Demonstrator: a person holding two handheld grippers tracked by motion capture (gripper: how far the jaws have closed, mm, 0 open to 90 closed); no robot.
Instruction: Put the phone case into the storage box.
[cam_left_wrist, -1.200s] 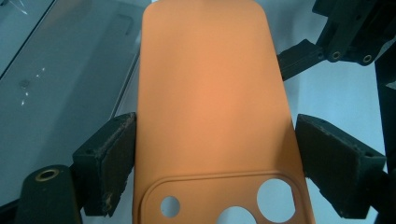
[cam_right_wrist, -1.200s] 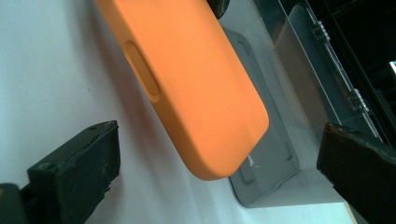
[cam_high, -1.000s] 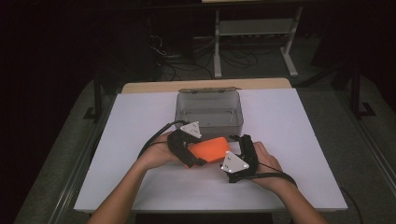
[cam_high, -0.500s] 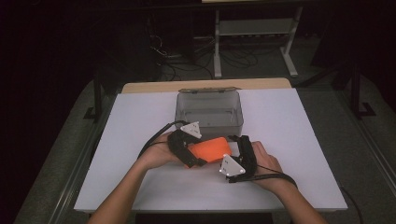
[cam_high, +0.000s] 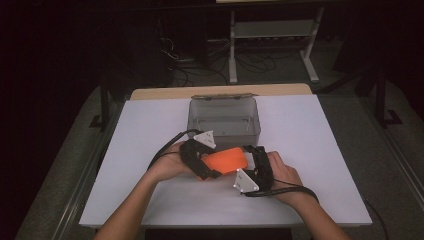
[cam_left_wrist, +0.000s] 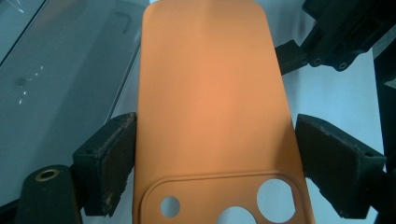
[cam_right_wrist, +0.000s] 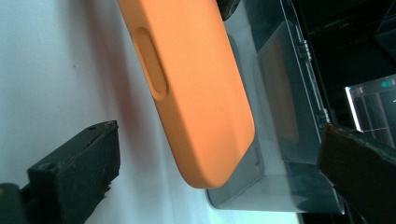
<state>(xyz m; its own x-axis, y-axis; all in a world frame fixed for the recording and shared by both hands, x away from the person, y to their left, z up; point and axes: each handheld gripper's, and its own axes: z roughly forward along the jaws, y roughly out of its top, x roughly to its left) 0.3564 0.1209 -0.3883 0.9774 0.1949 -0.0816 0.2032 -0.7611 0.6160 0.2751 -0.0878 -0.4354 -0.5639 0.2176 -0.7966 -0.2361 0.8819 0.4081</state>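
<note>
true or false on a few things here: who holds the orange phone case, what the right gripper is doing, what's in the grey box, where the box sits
1. The left gripper holds the orange phone case by its long edges, near the camera cutout. True.
2. The right gripper is clamped on the case's end. False: its jaws stand wide apart, with the end of the case between them and untouched.
3. The grey box has a second phone case in it. False: it looks empty.
4. The box sits on the white table beyond the two grippers. True.
5. The case is blue. False: it is orange.
</note>
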